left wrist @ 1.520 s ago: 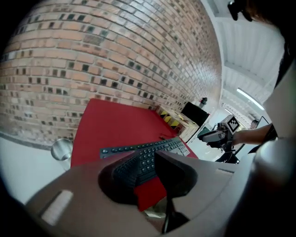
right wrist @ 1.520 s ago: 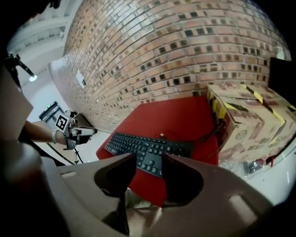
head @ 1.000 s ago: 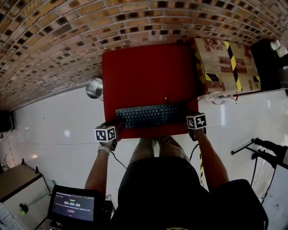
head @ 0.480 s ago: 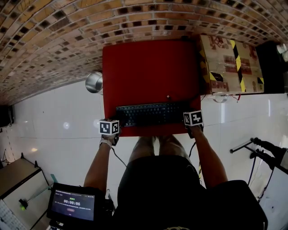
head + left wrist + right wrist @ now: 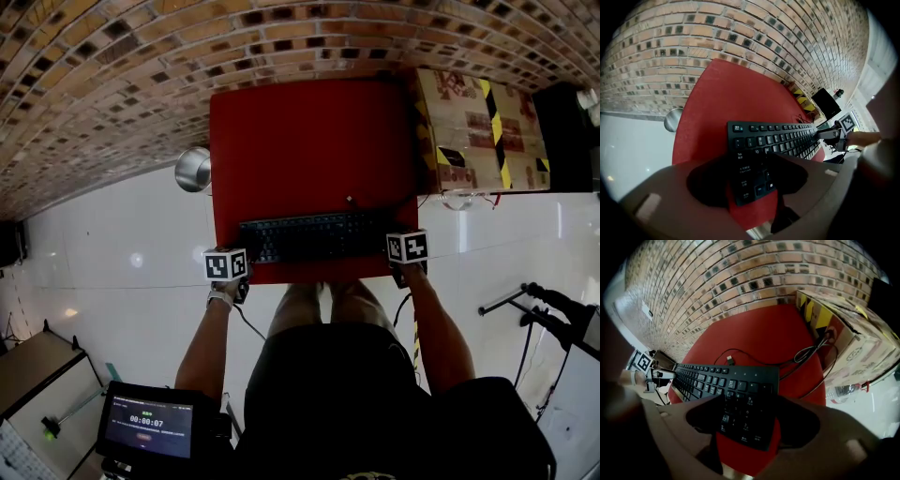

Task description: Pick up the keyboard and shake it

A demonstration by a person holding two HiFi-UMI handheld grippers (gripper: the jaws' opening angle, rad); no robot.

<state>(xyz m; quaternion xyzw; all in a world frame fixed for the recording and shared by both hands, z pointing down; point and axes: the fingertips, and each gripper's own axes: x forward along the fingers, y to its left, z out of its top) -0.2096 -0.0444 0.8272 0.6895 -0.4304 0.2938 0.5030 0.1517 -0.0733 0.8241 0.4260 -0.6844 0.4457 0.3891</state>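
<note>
The keyboard lies flat along the table's near edge, so each end can be reached from the person's side and a two-ended lift should keep it level for shaking. At the table's near-left corner, the left gripper straddles one end. At the near-right corner, the right gripper straddles the other. Both sets of jaws have just been closing, stand wide, and don't yet appear to clamp.
</note>
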